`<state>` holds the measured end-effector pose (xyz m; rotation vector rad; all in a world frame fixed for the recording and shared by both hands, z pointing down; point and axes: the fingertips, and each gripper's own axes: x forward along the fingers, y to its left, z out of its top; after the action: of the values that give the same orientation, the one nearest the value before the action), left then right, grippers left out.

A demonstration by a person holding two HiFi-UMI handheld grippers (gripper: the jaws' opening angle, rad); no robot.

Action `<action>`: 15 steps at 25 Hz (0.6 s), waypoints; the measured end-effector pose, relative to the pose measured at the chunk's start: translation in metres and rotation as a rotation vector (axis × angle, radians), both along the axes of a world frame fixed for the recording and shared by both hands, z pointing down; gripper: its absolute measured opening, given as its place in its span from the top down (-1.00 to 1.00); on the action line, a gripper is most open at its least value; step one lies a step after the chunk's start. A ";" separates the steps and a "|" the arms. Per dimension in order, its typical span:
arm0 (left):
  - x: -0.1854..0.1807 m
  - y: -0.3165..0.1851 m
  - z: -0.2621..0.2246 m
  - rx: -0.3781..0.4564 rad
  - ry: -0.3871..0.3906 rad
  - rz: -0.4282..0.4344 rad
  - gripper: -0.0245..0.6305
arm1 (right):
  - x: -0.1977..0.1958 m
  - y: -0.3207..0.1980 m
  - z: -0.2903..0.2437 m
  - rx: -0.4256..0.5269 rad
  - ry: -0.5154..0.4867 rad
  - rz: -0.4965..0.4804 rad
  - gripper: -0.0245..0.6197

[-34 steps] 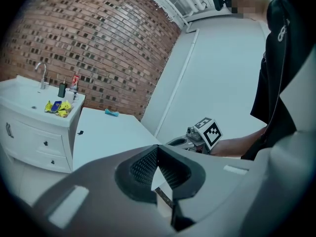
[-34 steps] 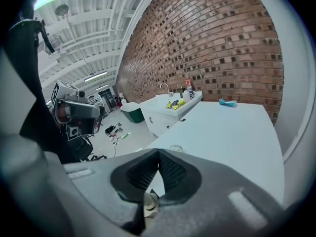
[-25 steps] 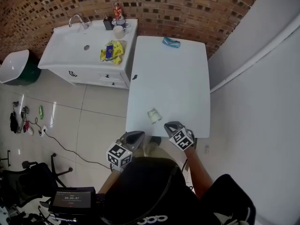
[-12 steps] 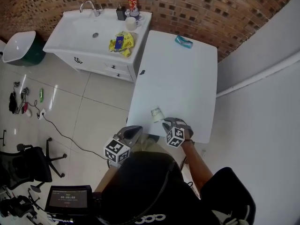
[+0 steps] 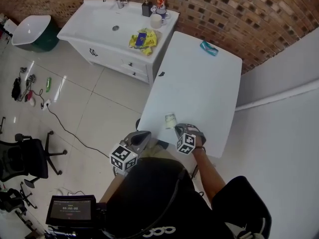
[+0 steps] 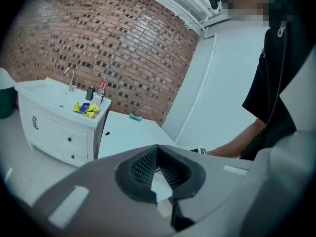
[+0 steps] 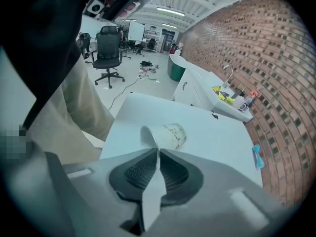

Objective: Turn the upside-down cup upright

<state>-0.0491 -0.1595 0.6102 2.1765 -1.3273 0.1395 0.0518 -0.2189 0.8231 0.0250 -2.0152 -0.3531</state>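
A white paper cup (image 5: 171, 119) with a faint print lies tipped on its side near the front edge of the white table (image 5: 199, 83). In the right gripper view the cup (image 7: 170, 135) has its open mouth turned towards the gripper, with its base pointing away. My right gripper (image 7: 157, 151) is shut on the near rim of the cup. In the head view the right gripper (image 5: 177, 127) touches the cup from the front. My left gripper (image 5: 146, 133) hangs off the table's front-left corner. The left gripper (image 6: 158, 147) is shut and holds nothing.
A teal object (image 5: 209, 48) lies at the table's far end. Left of the table stands a white sink cabinet (image 5: 114, 34) with a yellow packet (image 5: 143, 39) and a mug (image 5: 156, 20). A brick wall runs behind. An office chair (image 5: 25, 158) and cables sit on the tiled floor.
My right gripper moved forward onto the cup and closed on its rim. The cup went from standing upside down to tipped on its side. The left gripper stayed by the table corner.
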 end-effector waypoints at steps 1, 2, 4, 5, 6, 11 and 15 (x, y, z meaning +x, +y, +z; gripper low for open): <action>-0.001 0.001 -0.001 0.001 0.001 -0.006 0.88 | -0.001 0.001 0.000 -0.002 0.001 -0.001 0.90; -0.002 0.002 -0.001 0.002 0.001 -0.009 0.88 | -0.001 0.003 0.000 -0.009 0.000 0.002 0.90; -0.002 0.004 -0.002 0.004 0.003 -0.012 0.88 | -0.004 0.005 -0.003 -0.039 -0.014 0.032 0.90; -0.002 0.005 -0.002 0.004 0.004 -0.011 0.88 | -0.005 0.005 -0.006 -0.064 -0.029 0.062 0.90; -0.002 0.006 -0.001 0.005 0.005 -0.010 0.88 | -0.006 0.005 -0.008 -0.096 -0.049 0.104 0.90; 0.002 0.008 -0.001 0.005 0.006 0.013 0.88 | -0.006 0.006 -0.025 -0.335 -0.177 0.400 0.90; 0.009 0.008 -0.001 0.007 0.006 0.034 0.88 | 0.005 0.007 -0.027 -0.486 -0.257 0.599 0.90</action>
<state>-0.0405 -0.1512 0.6092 2.2050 -1.2892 0.1412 0.0567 -0.2115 0.7966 0.3764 -2.1800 0.5425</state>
